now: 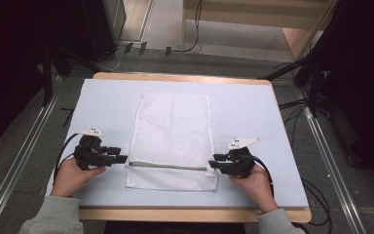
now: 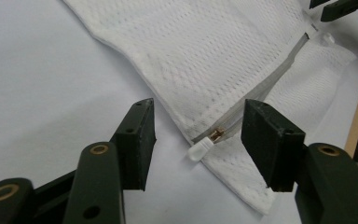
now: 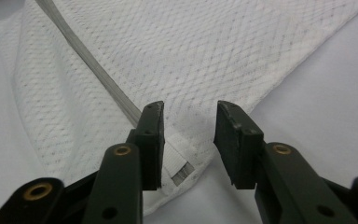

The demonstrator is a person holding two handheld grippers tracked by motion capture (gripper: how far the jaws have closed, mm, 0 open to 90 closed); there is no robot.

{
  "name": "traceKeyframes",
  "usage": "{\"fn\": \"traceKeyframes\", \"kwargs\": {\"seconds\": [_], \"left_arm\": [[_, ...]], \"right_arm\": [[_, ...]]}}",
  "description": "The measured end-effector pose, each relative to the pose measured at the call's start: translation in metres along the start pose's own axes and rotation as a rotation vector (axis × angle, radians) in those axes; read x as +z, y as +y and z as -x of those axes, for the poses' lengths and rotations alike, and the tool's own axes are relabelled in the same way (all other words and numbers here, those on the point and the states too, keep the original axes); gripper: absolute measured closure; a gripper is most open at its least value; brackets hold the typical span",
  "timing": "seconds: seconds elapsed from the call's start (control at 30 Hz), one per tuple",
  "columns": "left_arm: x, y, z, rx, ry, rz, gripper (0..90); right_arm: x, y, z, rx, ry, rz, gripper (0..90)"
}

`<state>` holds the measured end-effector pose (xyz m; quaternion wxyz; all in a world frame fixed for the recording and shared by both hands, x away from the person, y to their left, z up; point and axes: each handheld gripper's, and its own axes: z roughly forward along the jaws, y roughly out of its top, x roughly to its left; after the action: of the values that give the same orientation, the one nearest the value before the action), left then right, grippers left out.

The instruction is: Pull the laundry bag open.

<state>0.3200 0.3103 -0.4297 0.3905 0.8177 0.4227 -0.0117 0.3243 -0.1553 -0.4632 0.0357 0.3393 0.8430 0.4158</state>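
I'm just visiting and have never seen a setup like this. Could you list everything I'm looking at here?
Mesh bag: one, white, flat in the middle of the table.
Zipper: one, grey, across the bag's near end, closed.
Zipper pull: one, white with a brass slider, at the bag's left edge.
Table: one, pale blue-white top, wooden edges.
Cables: several, black, on the floor right of the table.
Left tool: one, black, open, at the zipper pull.
Right tool: one, black, open, at the bag's right edge.
Hands: two, holding the tools.
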Motion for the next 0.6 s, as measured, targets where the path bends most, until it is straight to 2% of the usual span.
{"fn": "traceKeyframes", "kwargs": {"seconds": [0.23, 0.6], "left_arm": [[-0.001, 0.0, -0.005, 0.008, 0.043, 0.014, 38.4], [-0.004, 0.002, -0.018, 0.004, 0.094, 0.027, 36.6]], "right_arm": [[-0.004, -0.001, 0.003, 0.01, -0.028, 0.021, 53.2], [-0.011, -0.007, 0.014, 0.055, -0.062, 0.032, 41.2]]}}
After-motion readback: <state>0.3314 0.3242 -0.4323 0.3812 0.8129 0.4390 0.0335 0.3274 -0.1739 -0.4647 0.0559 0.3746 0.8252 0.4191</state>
